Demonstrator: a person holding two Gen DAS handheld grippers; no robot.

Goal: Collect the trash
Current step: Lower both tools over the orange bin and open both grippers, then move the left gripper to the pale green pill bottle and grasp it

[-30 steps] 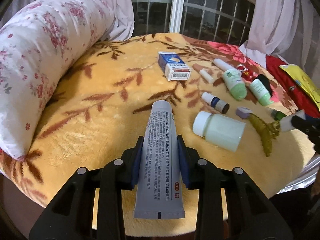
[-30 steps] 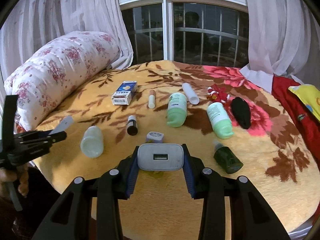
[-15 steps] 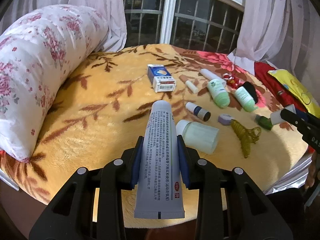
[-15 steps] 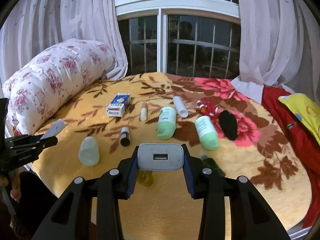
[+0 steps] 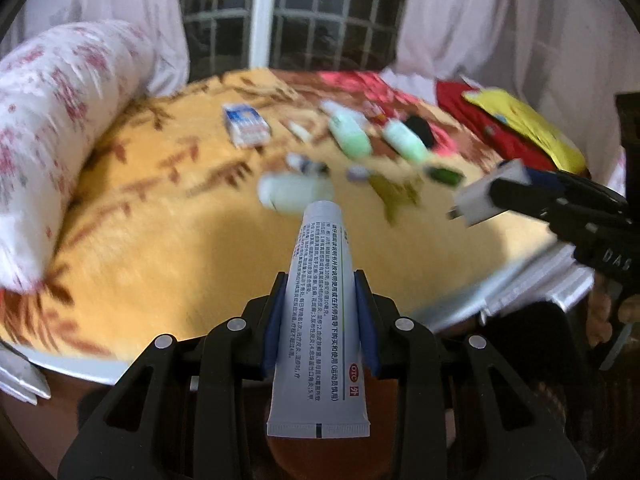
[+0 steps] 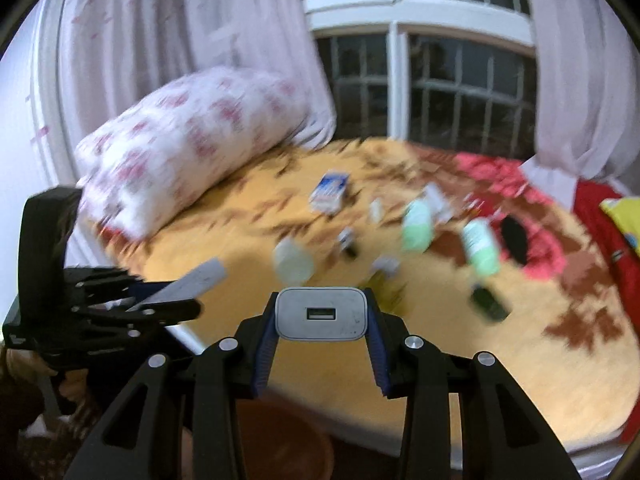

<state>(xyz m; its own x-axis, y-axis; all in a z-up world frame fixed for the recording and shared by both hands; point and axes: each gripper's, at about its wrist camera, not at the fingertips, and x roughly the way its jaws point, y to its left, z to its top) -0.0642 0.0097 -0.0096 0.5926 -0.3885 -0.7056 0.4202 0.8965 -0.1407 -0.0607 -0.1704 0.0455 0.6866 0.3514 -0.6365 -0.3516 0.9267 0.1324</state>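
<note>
We are carrying two pieces off the blanket (image 5: 168,248). Our left gripper (image 5: 320,316) is squeezing a soft, light ointment tube (image 5: 320,304) mid-body; our right gripper (image 6: 322,324) is clamping a rigid USB charger (image 6: 322,314) by its sides. Below the blanket's near edge, probably a bin is waiting.

A home bedroom: a bed under an orange leaf-patterned fleece blanket (image 5: 160,248), a white rose-print pillow (image 6: 192,140), sheer pale curtains (image 6: 180,40), a barred window (image 5: 328,20).

Yellow leaf-patterned blanket (image 5: 168,236) spread wide, floral bolster pillow (image 5: 52,140) along its left edge, barred window (image 5: 288,16) behind it, pale curtains (image 6: 192,40) flanking
</note>
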